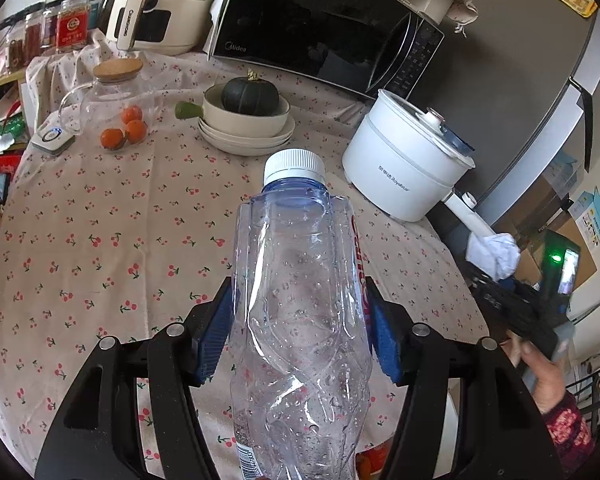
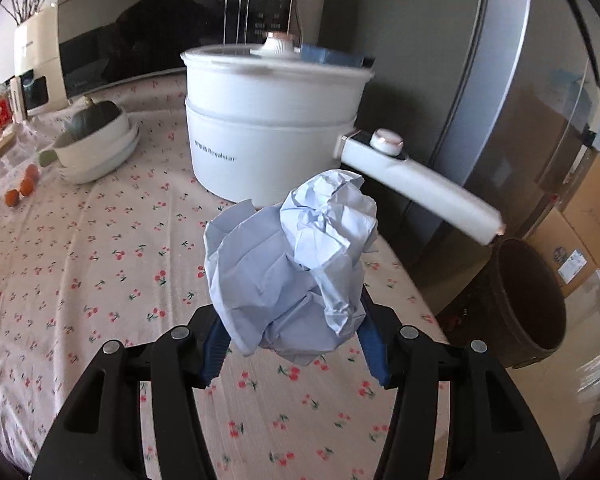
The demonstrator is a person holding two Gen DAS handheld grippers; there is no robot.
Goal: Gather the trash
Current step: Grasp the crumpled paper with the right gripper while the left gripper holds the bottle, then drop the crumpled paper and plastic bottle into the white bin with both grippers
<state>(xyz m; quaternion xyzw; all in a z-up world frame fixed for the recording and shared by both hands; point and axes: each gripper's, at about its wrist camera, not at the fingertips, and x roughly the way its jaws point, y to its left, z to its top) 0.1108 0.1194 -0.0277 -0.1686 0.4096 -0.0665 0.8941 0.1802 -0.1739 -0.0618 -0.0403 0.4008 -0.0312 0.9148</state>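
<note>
Both pieces of trash are picked up; step in hand looks like carry-to-bin.

The left gripper (image 1: 300,336) is clamped on a crushed, empty plastic water bottle (image 1: 300,312), blue pads pressing both sides of its body, white cap pointing to 12 o'clock, bottle held clear above the cherry-print tablecloth (image 1: 100,248).

The right gripper (image 2: 292,340) grips a crumpled ball of pale paper (image 2: 292,264), pads squeezing its lower part, wad lifted off the cloth. In the left wrist view the same wad shows at 3 o'clock, at the table's edge.

A dark round bin (image 2: 524,300) stands on the floor off the table edge, at 3 to 4 o'clock in the right wrist view, just below the white electric pot's (image 2: 268,120) handle.

Next move, judged: swing the right gripper over the bin mouth, clear of the pot handle, release the paper; then bring the bottle across and drop it too.
</note>
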